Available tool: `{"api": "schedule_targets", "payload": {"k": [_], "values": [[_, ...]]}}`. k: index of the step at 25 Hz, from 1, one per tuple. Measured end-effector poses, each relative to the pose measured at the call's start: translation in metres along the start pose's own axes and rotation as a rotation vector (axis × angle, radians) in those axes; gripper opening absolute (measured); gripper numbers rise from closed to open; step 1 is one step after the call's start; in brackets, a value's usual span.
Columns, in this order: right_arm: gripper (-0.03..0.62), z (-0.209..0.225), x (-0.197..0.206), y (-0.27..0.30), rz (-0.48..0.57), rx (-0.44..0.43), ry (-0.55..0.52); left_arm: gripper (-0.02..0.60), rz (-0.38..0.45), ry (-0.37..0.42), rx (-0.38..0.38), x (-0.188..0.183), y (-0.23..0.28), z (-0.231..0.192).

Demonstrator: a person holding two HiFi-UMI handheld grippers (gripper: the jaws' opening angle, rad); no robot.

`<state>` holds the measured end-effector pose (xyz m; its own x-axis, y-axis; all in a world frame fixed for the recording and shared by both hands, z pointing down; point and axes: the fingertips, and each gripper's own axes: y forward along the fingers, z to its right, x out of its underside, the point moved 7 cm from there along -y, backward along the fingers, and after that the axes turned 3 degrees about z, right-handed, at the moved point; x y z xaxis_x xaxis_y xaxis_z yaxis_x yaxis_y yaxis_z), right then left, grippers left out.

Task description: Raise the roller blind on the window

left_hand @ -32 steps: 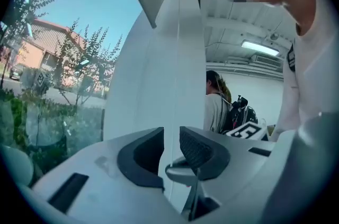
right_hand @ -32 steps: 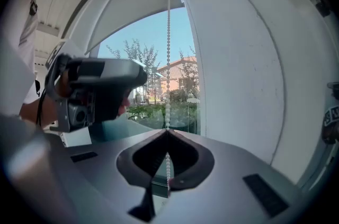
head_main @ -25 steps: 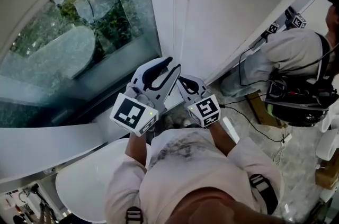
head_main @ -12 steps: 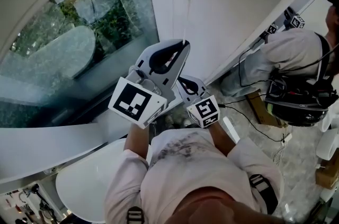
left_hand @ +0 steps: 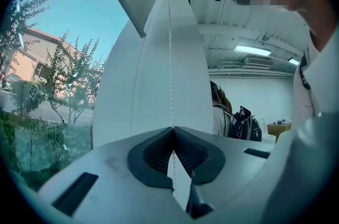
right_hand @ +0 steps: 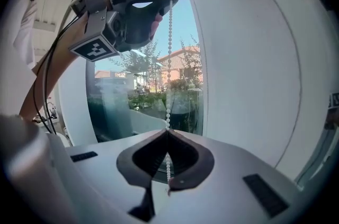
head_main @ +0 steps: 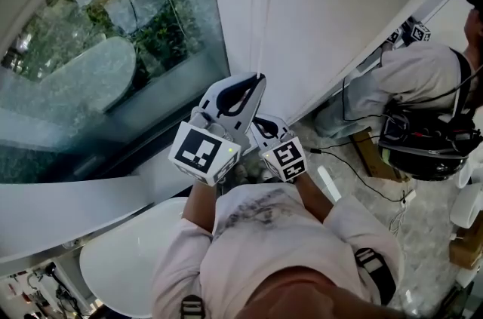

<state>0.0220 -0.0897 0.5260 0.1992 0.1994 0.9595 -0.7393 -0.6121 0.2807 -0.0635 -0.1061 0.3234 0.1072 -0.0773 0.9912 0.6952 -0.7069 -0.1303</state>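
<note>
A thin white bead chain (head_main: 266, 16) hangs down the white window frame (head_main: 235, 1), beside the glass (head_main: 113, 61). In the head view my left gripper (head_main: 259, 78) is the upper one, with its tips on the chain. Just below it, my right gripper (head_main: 260, 125) sits behind its marker cube. In the left gripper view the jaws (left_hand: 171, 128) are shut on the bead chain (left_hand: 170, 59). The right gripper (right_hand: 168, 131) is likewise shut on the chain (right_hand: 169, 48), which runs up to the left gripper (right_hand: 170, 3). I cannot make out the blind fabric itself.
A second person (head_main: 423, 95) with a dark backpack crouches at the right, by the wall. Cables (head_main: 355, 167) lie on the speckled floor. A round white table (head_main: 121, 265) stands low on the left. A broad white wall panel (head_main: 355, 1) lies right of the frame.
My left gripper climbed the chain, closed on it, then came down a little. The right gripper has hardly moved.
</note>
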Motion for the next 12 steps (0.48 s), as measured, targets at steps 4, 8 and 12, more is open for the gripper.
{"api": "schedule_targets", "payload": {"k": [4,8,12], "values": [[0.061,-0.003,0.014,0.007,-0.046,-0.006,0.001,0.009,-0.020,-0.034,-0.013,0.017,-0.006,-0.003],[0.061,-0.004,0.031,0.012,-0.090,-0.010,0.008,0.009,-0.035,-0.066,-0.023,0.036,-0.011,-0.002],[0.061,-0.005,0.041,0.016,-0.119,-0.013,0.012,0.009,-0.027,-0.087,-0.023,0.049,-0.016,-0.002]]}}
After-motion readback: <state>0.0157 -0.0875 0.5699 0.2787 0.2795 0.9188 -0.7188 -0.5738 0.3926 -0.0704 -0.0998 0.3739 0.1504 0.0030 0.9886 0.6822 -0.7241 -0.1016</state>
